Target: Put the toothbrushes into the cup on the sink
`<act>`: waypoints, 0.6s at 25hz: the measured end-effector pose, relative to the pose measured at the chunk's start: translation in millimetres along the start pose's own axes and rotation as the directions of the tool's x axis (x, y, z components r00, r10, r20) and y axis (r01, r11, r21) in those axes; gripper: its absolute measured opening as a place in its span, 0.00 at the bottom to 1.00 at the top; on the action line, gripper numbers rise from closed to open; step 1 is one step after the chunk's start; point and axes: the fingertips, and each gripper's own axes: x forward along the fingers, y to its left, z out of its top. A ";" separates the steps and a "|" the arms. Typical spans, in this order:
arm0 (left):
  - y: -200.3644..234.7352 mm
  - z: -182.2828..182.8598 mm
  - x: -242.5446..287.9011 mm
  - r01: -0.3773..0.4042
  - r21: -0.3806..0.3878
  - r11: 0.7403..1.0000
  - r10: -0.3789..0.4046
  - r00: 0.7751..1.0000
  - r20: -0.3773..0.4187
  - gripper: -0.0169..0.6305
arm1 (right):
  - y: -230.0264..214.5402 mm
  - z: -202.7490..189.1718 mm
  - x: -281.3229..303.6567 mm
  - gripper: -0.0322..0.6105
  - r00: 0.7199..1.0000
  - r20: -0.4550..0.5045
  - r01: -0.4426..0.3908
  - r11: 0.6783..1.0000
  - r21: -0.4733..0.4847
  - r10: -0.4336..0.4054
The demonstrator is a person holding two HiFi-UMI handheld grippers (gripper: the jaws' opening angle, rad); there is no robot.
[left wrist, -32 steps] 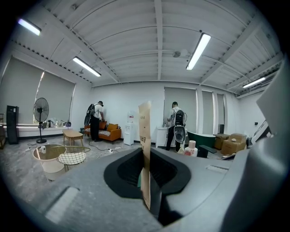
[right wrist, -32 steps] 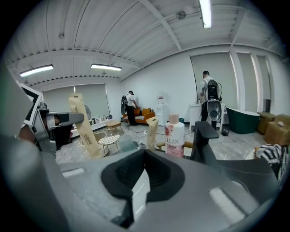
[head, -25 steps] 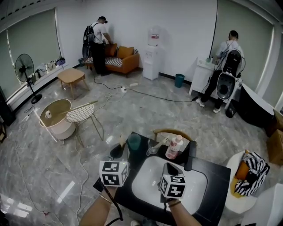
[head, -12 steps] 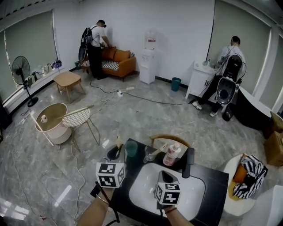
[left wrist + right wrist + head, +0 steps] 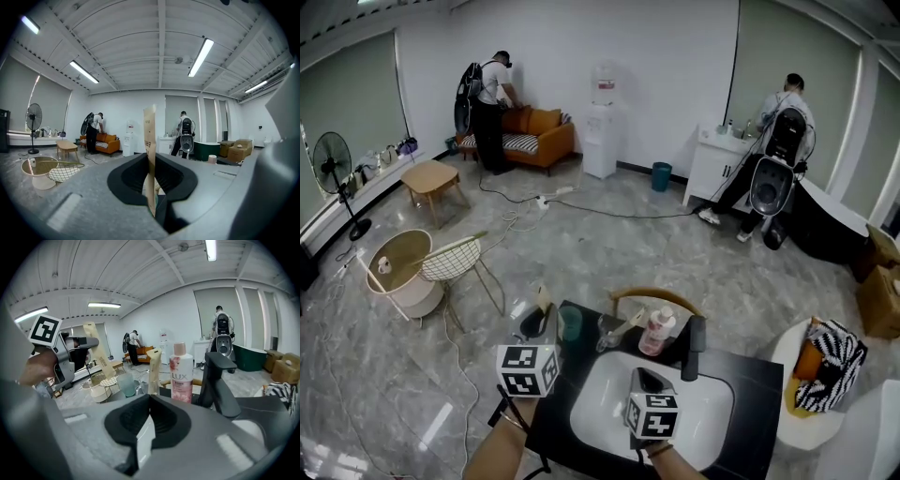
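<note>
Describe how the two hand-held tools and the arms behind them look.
The left tool and right tool have grey bodies with black, scooped jaw pads. Each carries a white cube with black square markers. A black cable trails by the left forearm. No sleeve shows on it or on the right forearm.

Long ceiling lamps (image 5: 201, 56) make the room bright and even. Shadows are soft. The shiny floor (image 5: 581, 244) has pale glare patches at the near left, and the white sink (image 5: 600, 412) glows. Every view bends at its edges; both gripper views have black corners. Very near things look blurry, far ones sharp.
</note>
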 end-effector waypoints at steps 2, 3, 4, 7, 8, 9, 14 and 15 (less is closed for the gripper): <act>-0.1 1.4 4.8 0.005 0.007 1.000 -0.005 1.000 0.004 0.09 | -1.4 -1.2 0.2 0.06 1.000 -0.003 0.004 1.000 0.004 -0.004; -0.6 1.8 7.5 0.008 0.009 1.000 -0.008 1.000 0.007 0.09 | -3.0 -1.8 0.0 0.05 1.000 -0.005 0.007 1.000 0.004 -0.007; -1.4 1.8 10.2 0.011 0.009 1.000 -0.011 1.000 0.010 0.09 | -5.2 -2.4 -0.2 0.05 1.000 -0.008 0.010 1.000 0.004 -0.010; -1.6 1.0 18.0 0.014 0.010 1.000 -0.014 1.000 0.014 0.09 | -11.2 -2.8 0.4 0.06 1.000 -0.014 0.017 1.000 0.001 -0.017; -1.0 0.0 20.6 0.015 0.012 1.000 -0.015 1.000 0.012 0.09 | -12.6 -2.4 0.8 0.06 1.000 -0.016 0.018 1.000 0.001 -0.018; -0.5 -1.4 23.4 0.016 0.013 1.000 -0.016 1.000 0.007 0.09 | -14.0 -1.9 1.2 0.05 1.000 -0.016 0.019 1.000 0.003 -0.019; 1.6 -12.1 39.5 0.029 0.007 1.000 -0.029 1.000 -0.010 0.09 | -19.9 -1.0 6.1 0.06 0.999 -0.027 0.018 1.000 0.014 -0.017; 2.0 -14.1 42.3 0.029 0.012 0.999 -0.029 1.000 -0.012 0.09 | -20.9 -1.8 7.2 0.05 0.999 -0.029 0.017 1.000 0.016 -0.016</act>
